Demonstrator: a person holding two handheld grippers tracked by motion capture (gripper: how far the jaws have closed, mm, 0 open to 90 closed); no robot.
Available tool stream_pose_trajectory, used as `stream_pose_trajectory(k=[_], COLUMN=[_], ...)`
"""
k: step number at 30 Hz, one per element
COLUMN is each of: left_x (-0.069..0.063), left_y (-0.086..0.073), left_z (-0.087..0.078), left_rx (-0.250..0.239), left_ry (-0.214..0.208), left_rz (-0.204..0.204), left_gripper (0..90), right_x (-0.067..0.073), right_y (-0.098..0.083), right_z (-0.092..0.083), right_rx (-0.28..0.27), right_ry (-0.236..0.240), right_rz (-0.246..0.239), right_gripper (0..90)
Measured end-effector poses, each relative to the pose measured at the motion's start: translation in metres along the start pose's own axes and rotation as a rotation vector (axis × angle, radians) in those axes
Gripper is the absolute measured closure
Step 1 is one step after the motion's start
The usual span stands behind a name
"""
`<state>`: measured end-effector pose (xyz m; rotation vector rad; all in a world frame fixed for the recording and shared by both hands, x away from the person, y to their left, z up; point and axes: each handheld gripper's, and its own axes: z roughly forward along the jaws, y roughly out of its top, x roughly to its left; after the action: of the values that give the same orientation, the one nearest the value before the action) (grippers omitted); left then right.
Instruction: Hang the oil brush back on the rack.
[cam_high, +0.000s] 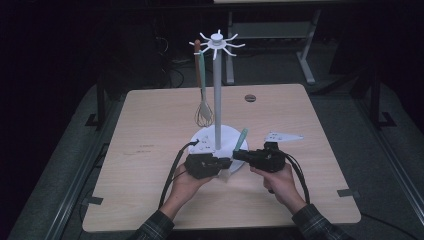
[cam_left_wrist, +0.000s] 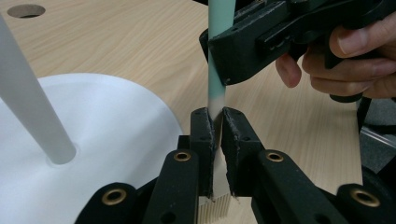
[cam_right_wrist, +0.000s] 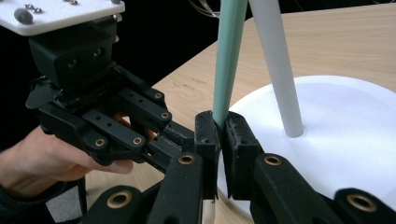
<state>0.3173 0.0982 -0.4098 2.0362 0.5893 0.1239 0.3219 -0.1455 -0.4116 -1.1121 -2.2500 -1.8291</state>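
A: Where's the green-handled utensil (cam_high: 240, 140) relative to the stand (cam_high: 217, 90)?

B: Just in front of the stand's white base (cam_high: 227, 135), at its near edge, standing nearly upright and leaning a little. Both grippers have it. The left gripper (cam_left_wrist: 216, 122) has its jaws together on the pale flat part below the handle; the right gripper (cam_right_wrist: 222, 128) is clamped on the green handle, higher up.

A: What sort of utensil?

B: Hard to say. The lower end looks flat and whitish, perhaps a spatula or brush (the tip is hidden behind the jaws). A whisk (cam_high: 202, 112) hangs from one hook of the stand, left of the pole, well clear.

A: How will it handle?

B: Light, I'd judge, with a stiff, smooth, tapering handle that could slide through the pads. The flat end may flex. The handle is the better hold, near its thicker middle, leaving the top free for a hook.

A: And the desk (cam_high: 150, 130)?

B: Bare around the stand.
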Motion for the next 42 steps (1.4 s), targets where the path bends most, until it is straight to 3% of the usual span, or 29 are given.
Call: stream_pose_trajectory(k=[7,12,20,29,33,42], left_x=[-0.003,-0.002,0.002,0.01,0.012,0.014], left_y=[-0.004,-0.014,-0.035,-0.058,-0.067,-0.083], left_z=[-0.013,-0.024,-0.043,-0.067,-0.075,-0.092], left_rx=[0.057,0.106,0.155,0.185,0.188,0.196], left_ry=[-0.004,-0.002,0.024,0.091,0.127,0.169], left_rz=[0.03,0.028,0.015,0.011,-0.009,-0.048], left_gripper=[62.7,51.9,36.3,24.0,16.8,13.3], right_x=[0.003,0.006,0.017,0.029,0.034,0.049], right_y=[0.003,0.008,0.029,0.051,0.063,0.09], right_z=[-0.004,-0.006,-0.004,0.001,0.003,0.009], right_rx=[0.008,0.023,0.014,0.001,-0.007,-0.027], right_ry=[-0.014,-0.008,0.052,0.096,0.12,0.155], right_rz=[-0.041,-0.078,-0.125,-0.196,-0.211,-0.26], right_gripper=[84.8,84.8,84.7,84.7,84.7,84.7])
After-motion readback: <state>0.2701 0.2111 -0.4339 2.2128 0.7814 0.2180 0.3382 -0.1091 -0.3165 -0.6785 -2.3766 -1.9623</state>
